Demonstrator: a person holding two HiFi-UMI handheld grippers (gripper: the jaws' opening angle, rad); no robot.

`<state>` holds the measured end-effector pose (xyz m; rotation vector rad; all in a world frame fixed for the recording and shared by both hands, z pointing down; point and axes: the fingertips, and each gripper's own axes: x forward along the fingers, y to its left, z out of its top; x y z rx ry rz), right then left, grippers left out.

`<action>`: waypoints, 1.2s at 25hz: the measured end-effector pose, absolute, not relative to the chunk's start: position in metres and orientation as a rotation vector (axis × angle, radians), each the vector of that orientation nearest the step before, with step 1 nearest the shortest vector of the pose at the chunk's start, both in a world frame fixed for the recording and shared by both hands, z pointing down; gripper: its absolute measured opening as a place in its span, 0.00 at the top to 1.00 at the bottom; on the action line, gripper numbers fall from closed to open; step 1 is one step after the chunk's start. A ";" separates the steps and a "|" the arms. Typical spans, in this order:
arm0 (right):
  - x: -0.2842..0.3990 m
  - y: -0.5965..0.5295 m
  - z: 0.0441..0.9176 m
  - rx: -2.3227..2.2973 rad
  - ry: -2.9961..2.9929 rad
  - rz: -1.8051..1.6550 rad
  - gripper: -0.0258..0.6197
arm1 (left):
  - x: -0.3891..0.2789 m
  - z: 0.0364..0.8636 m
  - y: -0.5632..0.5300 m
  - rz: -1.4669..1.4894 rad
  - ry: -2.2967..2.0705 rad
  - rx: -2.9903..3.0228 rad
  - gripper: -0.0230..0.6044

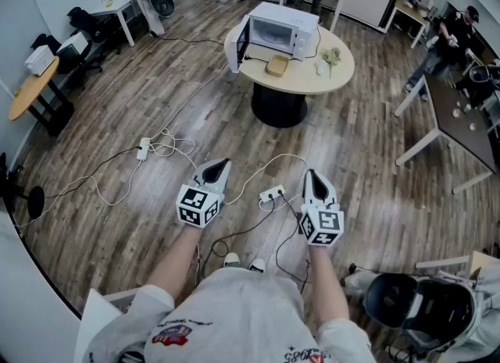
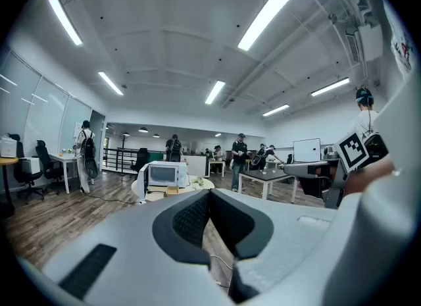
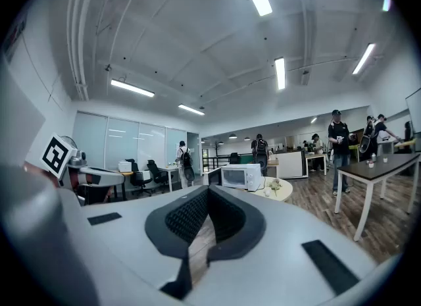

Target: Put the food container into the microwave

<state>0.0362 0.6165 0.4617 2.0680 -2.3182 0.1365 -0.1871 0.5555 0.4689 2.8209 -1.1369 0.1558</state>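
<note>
Tan, seemingly a shallow tray, the food container [image 1: 277, 65] is set on the round worktop [image 1: 312, 82] just before the microwave [image 1: 283, 32], whose door is left open for it. Left tool [image 1: 221, 165] and right tool [image 1: 311, 174] are held clenched and empty, well apart from it, no reach yet begun.

Viewed steeply down from head height, level in both gripper views; the distant white boxy microwave [image 1: 277, 32] is shared by all three.

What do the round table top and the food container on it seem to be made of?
Table top: pale wood or wood-look laminate, smooth and matte, going by its even beige surface. Food container: tan and dull, perhaps cardboard or paper pulp; too small to be sure.
</note>
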 end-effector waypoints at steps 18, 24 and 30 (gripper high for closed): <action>0.045 0.607 0.465 2.120 -2.303 0.077 0.57 | -0.184 0.474 0.553 0.161 -1.132 2.807 0.96; 0.048 0.610 0.463 2.133 -2.296 0.073 0.48 | -0.183 0.480 0.560 0.165 -1.151 2.794 0.96; 0.063 0.605 0.458 2.141 -2.323 0.058 0.30 | -0.176 0.478 0.559 0.171 -1.194 2.774 0.96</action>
